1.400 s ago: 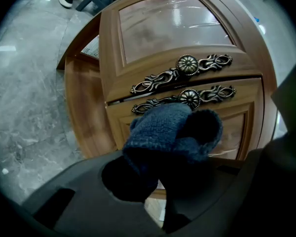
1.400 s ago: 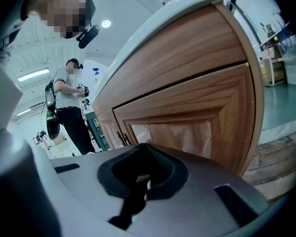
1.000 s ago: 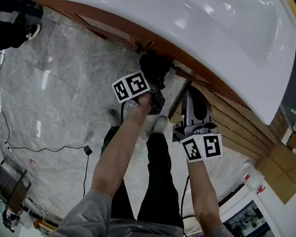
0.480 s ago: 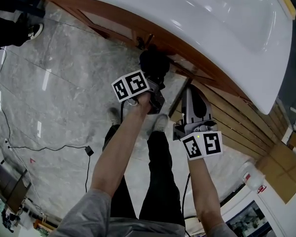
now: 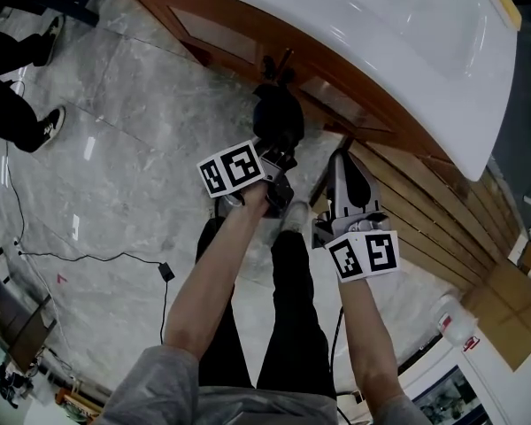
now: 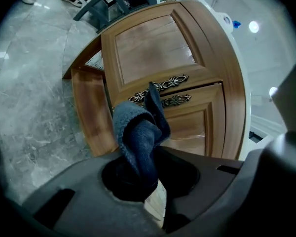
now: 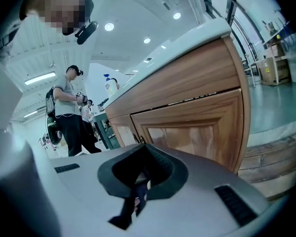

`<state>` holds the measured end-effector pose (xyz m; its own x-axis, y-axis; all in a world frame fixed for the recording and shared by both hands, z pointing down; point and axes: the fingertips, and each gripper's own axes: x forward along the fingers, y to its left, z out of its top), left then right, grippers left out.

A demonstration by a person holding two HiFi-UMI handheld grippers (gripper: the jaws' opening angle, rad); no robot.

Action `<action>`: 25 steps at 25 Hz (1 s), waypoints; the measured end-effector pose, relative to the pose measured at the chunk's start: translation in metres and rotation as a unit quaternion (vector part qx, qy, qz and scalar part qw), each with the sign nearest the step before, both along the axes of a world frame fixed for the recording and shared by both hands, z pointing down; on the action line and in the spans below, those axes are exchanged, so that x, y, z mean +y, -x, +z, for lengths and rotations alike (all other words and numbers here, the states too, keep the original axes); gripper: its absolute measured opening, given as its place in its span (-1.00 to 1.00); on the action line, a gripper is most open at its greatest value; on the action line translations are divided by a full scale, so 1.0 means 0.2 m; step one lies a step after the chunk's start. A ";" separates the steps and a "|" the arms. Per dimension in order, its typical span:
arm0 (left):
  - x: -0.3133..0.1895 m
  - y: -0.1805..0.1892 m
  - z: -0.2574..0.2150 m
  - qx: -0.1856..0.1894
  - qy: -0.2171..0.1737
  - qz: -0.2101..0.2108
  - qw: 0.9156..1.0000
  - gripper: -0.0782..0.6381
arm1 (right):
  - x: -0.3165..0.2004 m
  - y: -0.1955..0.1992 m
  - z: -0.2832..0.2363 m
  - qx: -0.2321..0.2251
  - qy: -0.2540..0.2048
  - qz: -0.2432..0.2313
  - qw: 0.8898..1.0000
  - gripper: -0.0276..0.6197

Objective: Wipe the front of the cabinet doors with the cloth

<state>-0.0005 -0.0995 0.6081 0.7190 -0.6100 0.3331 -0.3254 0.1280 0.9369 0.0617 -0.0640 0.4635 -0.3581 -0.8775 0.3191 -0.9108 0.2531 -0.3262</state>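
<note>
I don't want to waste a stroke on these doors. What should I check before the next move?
1. Cloth gripped by the left hand-held gripper: ok, it bunches out of the shut jaws.
2. Cloth pressed on the doors: cannot tell. Its tip overlaps the handles, but contact is not shown.
3. Doors closed: ok, both sit flush.
4. Right hand-held gripper out of the wiping path: ok, it is off to the side with its jaws together and empty.
5. Which areas are already wiped: cannot tell.
</note>
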 end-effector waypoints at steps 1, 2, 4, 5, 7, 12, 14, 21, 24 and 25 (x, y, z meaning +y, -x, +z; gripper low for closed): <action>0.01 0.01 -0.03 -0.003 -0.006 0.001 1.000 -0.63 | 0.01 0.01 -0.01 -0.001 -0.001 -0.001 1.000 -0.89; 0.03 0.02 -0.07 -0.007 -0.014 0.003 1.000 -0.63 | 0.02 0.01 -0.03 -0.002 -0.002 -0.002 1.000 -0.89; 0.06 0.03 -0.16 -0.019 -0.033 0.009 0.999 -0.63 | 0.04 0.02 -0.07 -0.002 -0.007 -0.002 1.000 -0.89; 0.08 0.04 -0.20 -0.026 -0.044 0.012 0.999 -0.63 | 0.05 0.02 -0.09 -0.002 -0.010 -0.003 1.000 -0.89; 0.11 0.06 -0.30 -0.044 -0.066 0.018 0.997 -0.63 | 0.07 0.03 -0.14 -0.001 -0.014 -0.005 1.000 -0.89; 0.16 0.07 -0.60 -0.118 -0.143 0.054 0.981 -0.63 | 0.10 -0.01 -0.29 -0.001 -0.026 -0.004 1.000 -0.89; 0.18 0.06 -0.73 -0.155 -0.180 0.076 0.968 -0.63 | 0.11 -0.04 -0.37 -0.002 -0.030 0.002 1.000 -0.89; 0.24 0.02 -1.16 -0.251 -0.282 0.117 0.919 -0.63 | 0.12 -0.09 -0.66 -0.010 -0.051 0.015 0.999 -0.89; 0.25 0.00 -1.35 -0.272 -0.311 0.118 0.903 -0.63 | 0.13 -0.10 -0.80 -0.016 -0.061 0.014 0.998 -0.89; 0.25 -0.01 -1.42 -0.280 -0.321 0.118 0.897 -0.63 | 0.14 -0.09 -0.86 -0.017 -0.066 0.013 0.998 -0.89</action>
